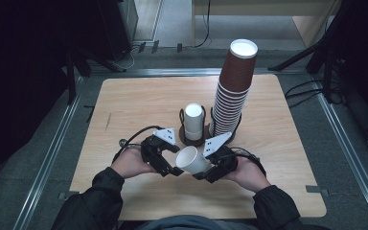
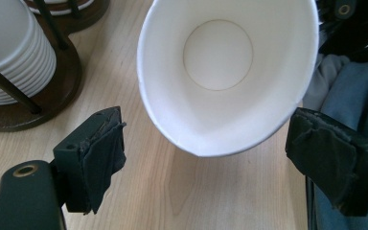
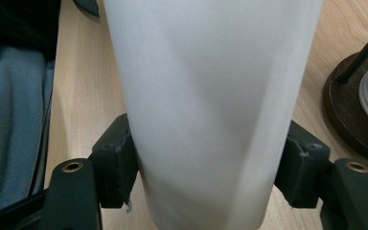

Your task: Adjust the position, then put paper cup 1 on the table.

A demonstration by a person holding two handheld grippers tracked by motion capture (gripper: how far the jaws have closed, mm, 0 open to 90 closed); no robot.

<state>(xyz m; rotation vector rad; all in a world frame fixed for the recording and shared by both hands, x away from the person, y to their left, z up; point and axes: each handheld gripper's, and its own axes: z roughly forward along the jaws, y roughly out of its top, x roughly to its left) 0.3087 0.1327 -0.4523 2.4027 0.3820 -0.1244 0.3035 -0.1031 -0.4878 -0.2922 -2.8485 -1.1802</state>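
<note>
A: High view: where is the cup (image 1: pixel 192 160)?
B: Above the table (image 1: pixel 124 105), clamped by the right gripper (image 1: pixel 202 173), lying sideways, mouth toward the left gripper (image 1: pixel 171 168).
A: Left gripper state?
B: Jaws wide, either side of the squeezed rim, not touching it. The holder (image 1: pixel 192 139) stands just behind.

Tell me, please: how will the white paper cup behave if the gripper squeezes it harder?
The white paper cup probably crushes easily: its rim already looks pinched to an oval while the right gripper clamps its wall. It seems very light, being empty and thin. If released on its side, it would likely roll.
</note>
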